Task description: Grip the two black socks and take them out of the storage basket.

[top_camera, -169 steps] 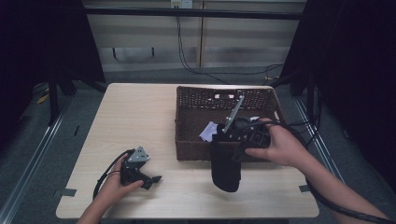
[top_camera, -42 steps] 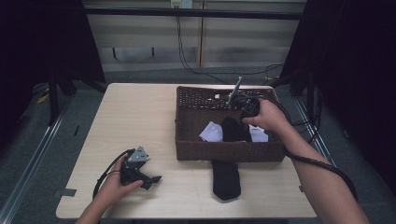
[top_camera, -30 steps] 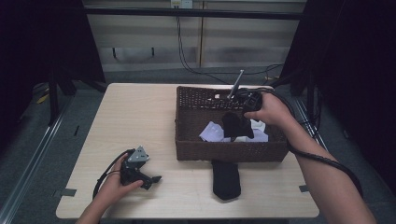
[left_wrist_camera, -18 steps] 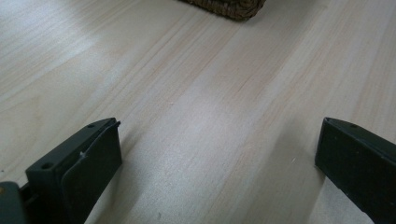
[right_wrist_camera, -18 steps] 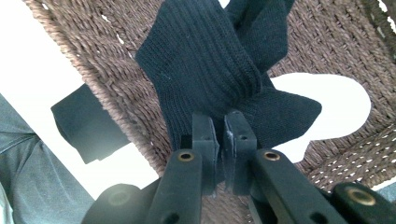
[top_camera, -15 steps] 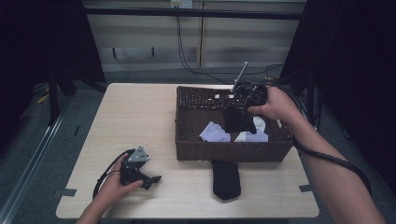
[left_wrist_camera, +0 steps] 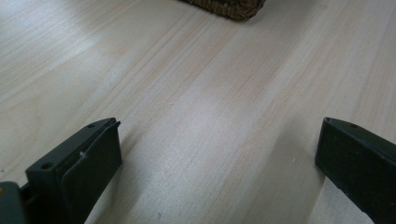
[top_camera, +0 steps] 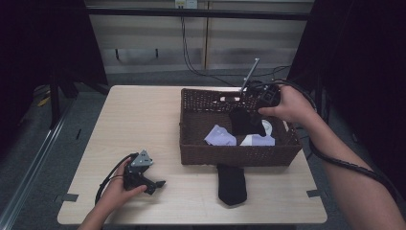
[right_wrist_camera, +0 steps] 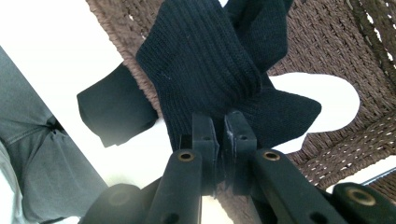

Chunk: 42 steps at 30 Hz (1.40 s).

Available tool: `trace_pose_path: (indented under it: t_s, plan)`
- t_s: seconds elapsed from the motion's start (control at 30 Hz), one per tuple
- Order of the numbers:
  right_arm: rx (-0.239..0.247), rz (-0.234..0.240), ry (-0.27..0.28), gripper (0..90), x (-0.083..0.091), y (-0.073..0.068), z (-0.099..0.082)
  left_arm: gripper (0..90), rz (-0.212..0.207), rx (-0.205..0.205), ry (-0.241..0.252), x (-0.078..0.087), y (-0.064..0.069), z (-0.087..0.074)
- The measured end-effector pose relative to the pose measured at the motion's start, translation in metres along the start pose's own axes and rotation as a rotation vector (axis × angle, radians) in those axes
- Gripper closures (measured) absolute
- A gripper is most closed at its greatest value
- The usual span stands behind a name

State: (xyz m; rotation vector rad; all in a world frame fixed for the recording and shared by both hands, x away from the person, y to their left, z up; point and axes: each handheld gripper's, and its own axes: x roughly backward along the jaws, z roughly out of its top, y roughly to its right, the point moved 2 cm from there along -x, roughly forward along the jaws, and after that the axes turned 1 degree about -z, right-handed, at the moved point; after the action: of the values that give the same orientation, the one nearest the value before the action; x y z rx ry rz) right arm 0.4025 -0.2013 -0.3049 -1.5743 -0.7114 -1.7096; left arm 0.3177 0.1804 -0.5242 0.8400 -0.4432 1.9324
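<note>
A black sock (top_camera: 245, 122) hangs from the right gripper (top_camera: 256, 98) above the basket (top_camera: 234, 155), the jaws clamped on its fabric. One black sock (top_camera: 231, 183) already lies on the table (top_camera: 143, 120) just in front of the basket, so I judge one is out and this is mid-lift. Pale socks (top_camera: 220, 136) remain inside. The left gripper (top_camera: 151, 182) rests on the table, jaws apart, holding nothing.

I see a basket (top_camera: 234, 155) at the desk's (top_camera: 139, 124) right, one sock (top_camera: 231, 184) before it, cloths (top_camera: 220, 136) inside.
</note>
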Motion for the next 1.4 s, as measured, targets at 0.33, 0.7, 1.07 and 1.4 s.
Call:
trace_pose_path:
  t_s: [0.33,0.7,1.07,1.4]
  plan:
    - [0.077,-0.005,0.024,84.7,0.011,-0.032,-0.005,0.0,-0.001,0.000,-0.001,0.000,0.000,0.000]
    - [0.189,0.026,0.052,84.7,0.014,-0.076,-0.014,0.0,0.000,-0.001,-0.001,0.000,0.000,0.000]
    - [0.256,0.073,0.073,84.7,0.004,-0.106,-0.022,0.0,0.001,0.000,0.002,0.000,0.000,0.000]
    - [0.320,0.103,0.034,84.6,-0.029,-0.125,-0.013,0.0,0.001,-0.001,0.002,0.000,0.000,0.000]
